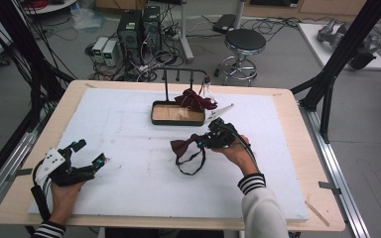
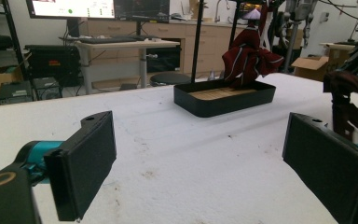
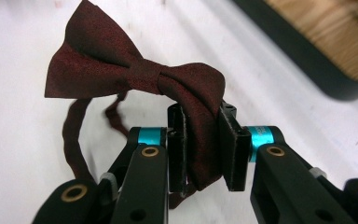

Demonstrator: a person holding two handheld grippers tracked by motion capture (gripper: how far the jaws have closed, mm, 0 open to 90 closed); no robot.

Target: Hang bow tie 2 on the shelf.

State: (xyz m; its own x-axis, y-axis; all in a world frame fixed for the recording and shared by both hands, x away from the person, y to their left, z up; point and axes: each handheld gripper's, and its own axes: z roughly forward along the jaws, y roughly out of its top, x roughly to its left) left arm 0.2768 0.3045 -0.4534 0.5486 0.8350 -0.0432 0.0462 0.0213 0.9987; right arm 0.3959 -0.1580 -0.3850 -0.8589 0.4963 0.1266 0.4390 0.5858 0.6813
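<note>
- While the right gripper [image 3: 200, 149] pinches one wing of the dark red bow tie [image 3: 135, 79], its jaws are nearly closed on the fabric, and the other wing fans out past the fingertips.
- Strap [image 1: 191, 161] of the tie trails down in a loop onto the white foam pad [image 1: 129, 129], just beneath the jaws.
- Left gripper [image 2: 196, 154] rests low on the pad, jaws spread wide with nothing between them; bare foam runs ahead of its pads [image 2: 86, 158].
- Beyond both, the black tray [image 1: 177, 113] with its wooden floor sits near the pad's far edge, a second dark red cloth [image 1: 194, 100] hanging from the stand [image 1: 181, 79] over its right end.
- Open pad lies between the two grippers, well apart.
</note>
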